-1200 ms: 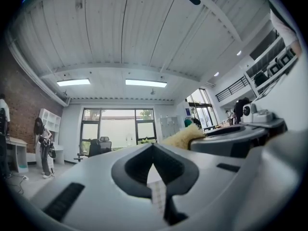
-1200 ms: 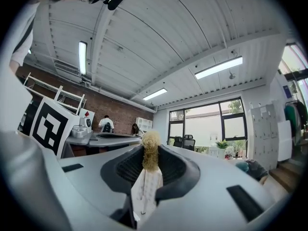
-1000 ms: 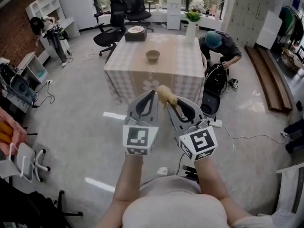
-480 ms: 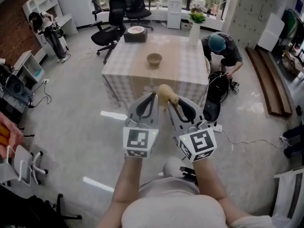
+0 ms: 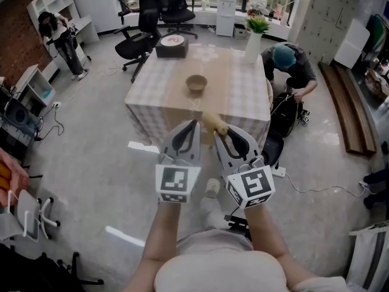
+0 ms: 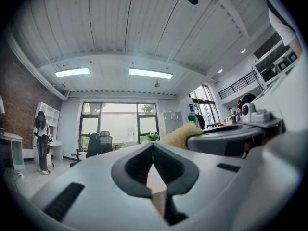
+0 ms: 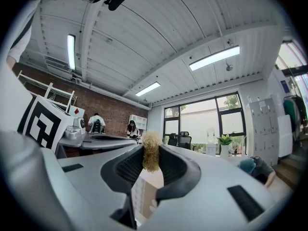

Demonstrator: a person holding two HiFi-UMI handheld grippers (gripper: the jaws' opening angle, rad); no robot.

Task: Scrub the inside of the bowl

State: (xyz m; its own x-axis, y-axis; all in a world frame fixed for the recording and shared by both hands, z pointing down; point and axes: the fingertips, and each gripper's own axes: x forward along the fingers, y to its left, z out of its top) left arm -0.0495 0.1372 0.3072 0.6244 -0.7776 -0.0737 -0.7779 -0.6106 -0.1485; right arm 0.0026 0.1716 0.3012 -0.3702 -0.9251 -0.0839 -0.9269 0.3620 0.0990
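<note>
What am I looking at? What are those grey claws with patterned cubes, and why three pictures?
No robot here: a person holds a two-jaw gripper in each hand. One camera sits on the person's head, looking down; the other two ride on the grippers, looking along their jaws. The left gripper is shut and empty; the right gripper pinches a yellowish sponge. Ahead, a checked table carries a brown bowl, a box and a vase with a plant.

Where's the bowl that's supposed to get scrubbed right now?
In the head view the bowl sits near the middle of the checked table, nearer the person than the dark box and the plant vase.
</note>
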